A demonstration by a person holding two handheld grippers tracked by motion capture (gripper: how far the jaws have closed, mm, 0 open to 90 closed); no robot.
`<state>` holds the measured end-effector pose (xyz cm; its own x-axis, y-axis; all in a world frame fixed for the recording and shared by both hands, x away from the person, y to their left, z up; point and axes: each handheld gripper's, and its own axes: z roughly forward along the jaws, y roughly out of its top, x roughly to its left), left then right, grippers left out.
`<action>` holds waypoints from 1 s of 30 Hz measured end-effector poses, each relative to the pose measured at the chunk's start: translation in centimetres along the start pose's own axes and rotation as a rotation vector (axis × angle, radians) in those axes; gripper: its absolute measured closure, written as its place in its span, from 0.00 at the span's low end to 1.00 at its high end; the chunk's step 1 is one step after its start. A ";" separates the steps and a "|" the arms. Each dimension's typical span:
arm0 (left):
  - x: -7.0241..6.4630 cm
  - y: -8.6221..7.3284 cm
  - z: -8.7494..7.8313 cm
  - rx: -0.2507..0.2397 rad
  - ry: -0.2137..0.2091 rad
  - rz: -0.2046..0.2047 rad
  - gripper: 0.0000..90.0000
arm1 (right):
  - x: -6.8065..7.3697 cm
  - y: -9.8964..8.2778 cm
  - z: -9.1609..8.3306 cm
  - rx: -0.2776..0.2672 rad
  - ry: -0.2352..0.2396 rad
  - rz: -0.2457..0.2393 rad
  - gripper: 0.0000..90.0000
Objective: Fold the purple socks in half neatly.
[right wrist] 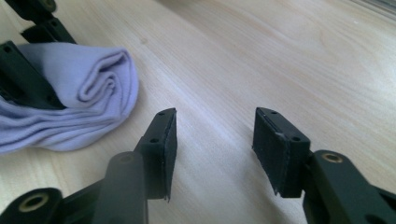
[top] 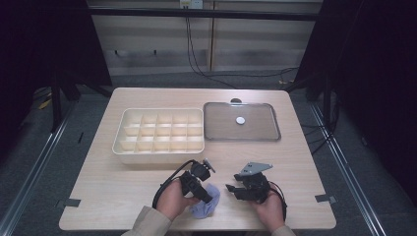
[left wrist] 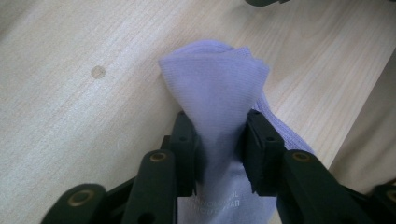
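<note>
A folded lavender sock (left wrist: 215, 74) lies on the wooden table (top: 113, 191) near its front edge. My left gripper (left wrist: 215, 123) is shut on it, with both black pads pressing into the fabric from either side. From above, the left gripper (top: 205, 194) points right and down at the sock (top: 206, 207). My right gripper (top: 233, 189) rests just right of it, aimed left towards the sock. Its jaws (right wrist: 215, 126) stand open over bare wood with nothing between them. In the right gripper view the sock (right wrist: 84, 88) lies at the left, partly covered by a left gripper finger (right wrist: 23, 79).
A cream box (top: 160, 158) divided into several compartments stands at mid-table. Right of it lies a flat clear tray (top: 216, 133) with a small white disc (top: 240, 120) in its middle. The table's front edge runs just behind my hands.
</note>
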<state>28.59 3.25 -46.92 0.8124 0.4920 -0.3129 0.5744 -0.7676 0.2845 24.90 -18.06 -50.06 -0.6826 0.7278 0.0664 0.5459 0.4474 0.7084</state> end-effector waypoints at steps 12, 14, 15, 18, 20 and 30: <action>0.8 -0.3 -2.0 -0.014 -0.002 -0.008 0.83 | 0.1 -0.3 0.3 -0.001 -0.033 -0.015 0.37; 1.1 -0.4 -2.7 -0.021 0.001 -0.015 0.83 | 0.2 -0.3 0.5 -0.013 -0.032 -0.021 0.33; 1.3 -0.5 -3.0 -0.026 0.003 -0.021 0.83 | 0.2 -0.4 0.5 -0.014 -0.032 -0.020 0.33; 1.9 -0.7 -3.9 -0.029 0.008 -0.032 0.83 | 0.0 -0.5 0.6 -0.027 -0.033 -0.024 0.30; 2.2 -0.9 -4.4 -0.033 0.015 -0.041 0.83 | 0.0 -0.6 0.5 -0.031 -0.033 -0.020 0.30; 3.4 -1.2 -6.4 -0.048 0.033 -0.072 0.83 | 0.0 -0.7 0.6 -0.043 -0.033 -0.022 0.29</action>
<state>31.27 8.43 -42.55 0.7711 0.5594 -0.3041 0.6351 -0.7095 0.3053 24.81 -18.08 -50.99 -0.6774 0.7351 0.0277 0.5093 0.4415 0.7387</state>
